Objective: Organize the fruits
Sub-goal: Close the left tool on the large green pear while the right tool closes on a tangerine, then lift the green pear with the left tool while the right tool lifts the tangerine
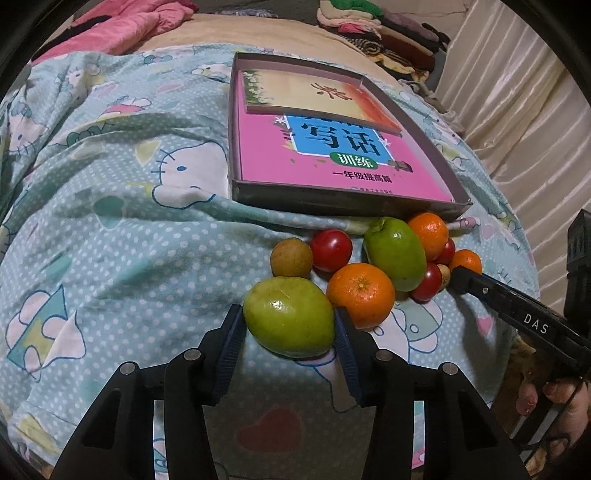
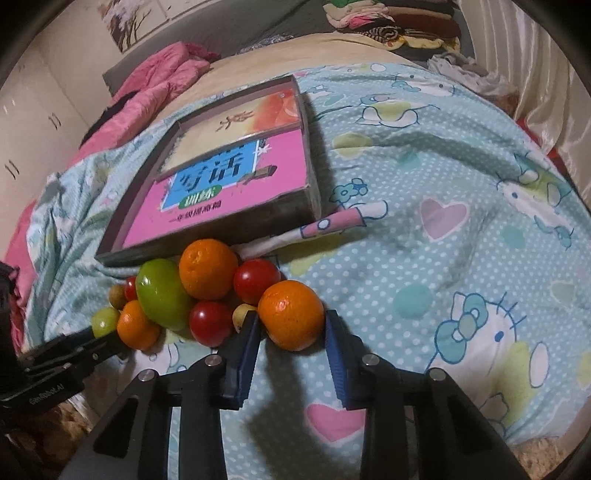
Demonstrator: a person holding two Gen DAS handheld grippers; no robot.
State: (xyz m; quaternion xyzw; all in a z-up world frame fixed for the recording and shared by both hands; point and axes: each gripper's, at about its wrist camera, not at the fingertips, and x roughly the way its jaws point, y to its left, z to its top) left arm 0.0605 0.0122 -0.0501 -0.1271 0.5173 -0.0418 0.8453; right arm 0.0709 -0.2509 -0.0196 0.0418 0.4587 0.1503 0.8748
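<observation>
Left wrist view has the left tongs (image 1: pixel 290 328) clamped on a green guava-looking fruit (image 1: pixel 290 319), blue pads pressed against both of its sides, right at the near edge of the fruit pile on the bed (image 1: pixel 122 240). Bedsheet is that light blue polka dot Hello Kitty print, pretty rumpled.

Rest of the pile sits just behind it: a tangerine (image 1: pixel 361 295) touching the held fruit on its right, a small brownish round fruit (image 1: pixel 291 257) just behind it, a red cherry tomato (image 1: pixel 331 250) next to that, then a second green fruit (image 1: pixel 397 253) leaning against another tangerine (image 1: pixel 428 235). Everything is bunched up against the front wall of a shallow cardboard box (image 1: pixel 332 201) that has a pink workbook (image 1: pixel 332 162) lying inside, with a second beige book (image 1: pixel 317 96) on top of its far end.

Right wrist view shows the right tongs (image 2: pixel 291 328) closed around a tangerine (image 2: pixel 290 319) at the right end of the same pile, pads touching it on both sides. Beside it there's a tomato (image 2: pixel 210 323) and another tomato (image 2: pixel 256 280) just behind.

Far end of the bed has a pink quilt (image 2: pixel 155 77) and a stack of folded clothes (image 2: pixel 391 22).
</observation>
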